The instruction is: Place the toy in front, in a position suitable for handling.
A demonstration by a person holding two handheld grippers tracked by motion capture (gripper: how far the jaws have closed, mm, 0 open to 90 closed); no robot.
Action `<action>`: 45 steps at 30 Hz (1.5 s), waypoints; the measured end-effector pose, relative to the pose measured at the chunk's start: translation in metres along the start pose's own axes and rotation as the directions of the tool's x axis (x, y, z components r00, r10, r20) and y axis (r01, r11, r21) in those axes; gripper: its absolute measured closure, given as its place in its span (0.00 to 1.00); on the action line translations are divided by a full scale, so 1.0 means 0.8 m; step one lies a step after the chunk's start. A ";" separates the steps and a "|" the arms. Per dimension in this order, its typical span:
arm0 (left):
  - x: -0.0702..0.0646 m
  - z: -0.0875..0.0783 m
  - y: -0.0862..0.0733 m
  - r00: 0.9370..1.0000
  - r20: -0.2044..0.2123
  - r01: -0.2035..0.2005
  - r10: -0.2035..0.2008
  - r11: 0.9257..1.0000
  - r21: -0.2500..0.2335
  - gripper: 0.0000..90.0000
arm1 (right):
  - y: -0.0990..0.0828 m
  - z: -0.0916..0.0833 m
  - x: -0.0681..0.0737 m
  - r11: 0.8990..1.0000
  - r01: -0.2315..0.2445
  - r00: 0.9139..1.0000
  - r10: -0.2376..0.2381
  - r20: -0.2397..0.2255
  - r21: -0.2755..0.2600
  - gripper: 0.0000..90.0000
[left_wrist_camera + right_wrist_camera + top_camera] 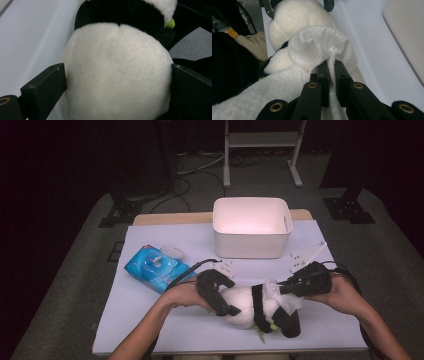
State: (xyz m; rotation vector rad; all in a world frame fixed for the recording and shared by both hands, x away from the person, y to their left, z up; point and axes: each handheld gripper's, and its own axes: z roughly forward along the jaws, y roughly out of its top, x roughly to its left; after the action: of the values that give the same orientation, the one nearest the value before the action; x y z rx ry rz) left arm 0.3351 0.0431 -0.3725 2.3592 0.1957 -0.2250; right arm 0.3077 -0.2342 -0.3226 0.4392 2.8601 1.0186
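Panda toy [250,306] lay on table [150,320] w/ left hand-held gripper [218,294] spread wide around its white rump. Right hand-held gripper [332,72] pinched a wipe [317,48] against the fur. Best kept strokes short, rump braced.

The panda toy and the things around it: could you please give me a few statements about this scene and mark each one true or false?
1. The right gripper is shut on a white wipe. True.
2. The panda toy lies inside the white bin. False: it lies on the table, in front of the bin.
3. The left gripper has the panda's white body between its jaws. True.
4. The blue wipes pack sits to the right of the bin. False: it sits to the bin's left.
5. The wipe rests against the panda. True.
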 end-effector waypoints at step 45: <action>0.010 -0.013 -0.005 0.994 -0.067 -0.082 0.083 0.996 0.020 0.26 | 0.044 0.012 -0.037 1.000 0.025 0.999 -0.025 -0.042 -0.009 0.94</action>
State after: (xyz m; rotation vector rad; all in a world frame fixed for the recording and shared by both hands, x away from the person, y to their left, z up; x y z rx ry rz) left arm 0.3435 0.0537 -0.3692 2.3877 0.1290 -0.1079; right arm 0.3463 -0.2114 -0.3088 0.3848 2.8893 1.0474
